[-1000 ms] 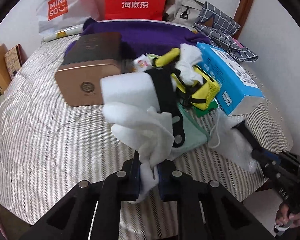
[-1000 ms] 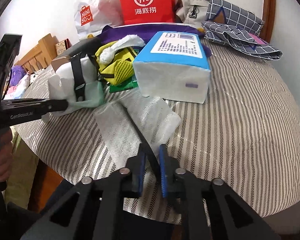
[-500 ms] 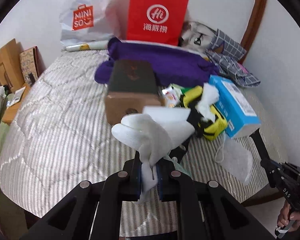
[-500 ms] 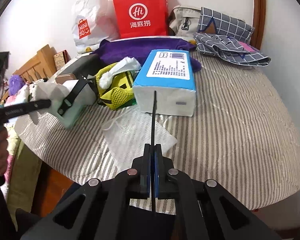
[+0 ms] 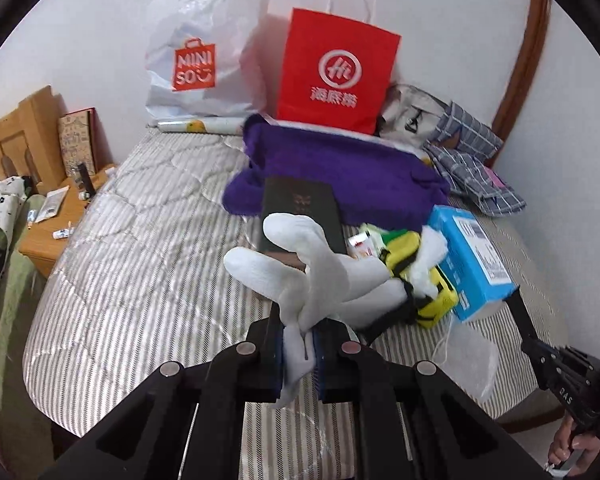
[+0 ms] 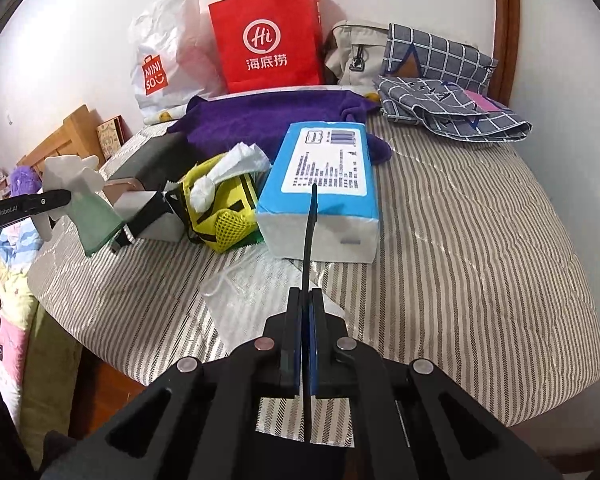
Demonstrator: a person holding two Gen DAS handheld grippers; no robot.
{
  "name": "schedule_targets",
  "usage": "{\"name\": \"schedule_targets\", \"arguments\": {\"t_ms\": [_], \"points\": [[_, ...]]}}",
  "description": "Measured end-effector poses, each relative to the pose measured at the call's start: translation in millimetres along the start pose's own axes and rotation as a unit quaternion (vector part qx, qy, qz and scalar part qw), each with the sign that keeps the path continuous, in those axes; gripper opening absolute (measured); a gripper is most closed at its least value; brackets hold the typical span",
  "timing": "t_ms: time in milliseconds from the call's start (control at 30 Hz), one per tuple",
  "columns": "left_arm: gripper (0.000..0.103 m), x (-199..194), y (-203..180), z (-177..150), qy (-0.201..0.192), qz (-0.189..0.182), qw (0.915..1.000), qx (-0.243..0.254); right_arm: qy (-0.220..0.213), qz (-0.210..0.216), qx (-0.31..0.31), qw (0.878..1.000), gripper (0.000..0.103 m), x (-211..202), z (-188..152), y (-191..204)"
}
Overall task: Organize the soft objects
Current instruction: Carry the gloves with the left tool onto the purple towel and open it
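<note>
— Striped bed against a white wall, with a red bag at the back. What does the left gripper hold?

— Its fingers are clamped on a white glove, lifted above the bed.

— And the right gripper?

— Fingers together, nothing between them. A clear bag lies on the bed just under them, beside the blue pack.

Even, soft indoor light; heavy fisheye warp.
Black vignette at corners, esp. 10–2 o'clock; red paper shopping bag casts faint wall shadow; slight blur.
</note>
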State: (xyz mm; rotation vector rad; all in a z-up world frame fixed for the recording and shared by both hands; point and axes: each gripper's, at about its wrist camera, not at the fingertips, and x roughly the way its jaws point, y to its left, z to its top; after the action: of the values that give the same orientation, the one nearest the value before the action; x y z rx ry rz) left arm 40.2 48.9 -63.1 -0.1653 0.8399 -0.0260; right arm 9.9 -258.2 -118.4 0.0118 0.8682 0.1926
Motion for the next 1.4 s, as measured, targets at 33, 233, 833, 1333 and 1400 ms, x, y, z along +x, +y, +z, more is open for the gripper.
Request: {"name": "schedule_targets", "arguments": {"t_ms": [33, 233, 833, 1333, 1400], "points": [[0.011, -2.1, 0.3, 1.6, -0.005, 0.003, 1.0, 0.0, 0.001, 0.001, 0.001, 1.0, 0.003, -0.3, 1.2, 0.3], [0.011, -8.2, 3.5, 10.2, -0.016, 0.008, 0.9998, -0.003, -0.001, 0.004, 0.002, 1.0, 0.003, -6.1, 8.9, 1.0], [0.011, -13.5, 8.4, 45.3, -0.037, 0.005, 0.9993, -0.005, -0.031, 0.022, -0.01, 0.999, 0.003, -18.7, 54.8, 11.1], [0.011, 30.6, -6.2, 128.8, -0.046, 0.019, 0.9987, 0.014, -0.05, 0.029, -0.001, 0.998, 0.003, 26.8, 159.7, 9.8], [0.011, 39.2, -10.1, 142.2, -0.051, 0.026, 0.9982, 0.018, -0.05, 0.027, -0.003, 0.998, 0.003, 36.2, 173.9, 8.6]]}}
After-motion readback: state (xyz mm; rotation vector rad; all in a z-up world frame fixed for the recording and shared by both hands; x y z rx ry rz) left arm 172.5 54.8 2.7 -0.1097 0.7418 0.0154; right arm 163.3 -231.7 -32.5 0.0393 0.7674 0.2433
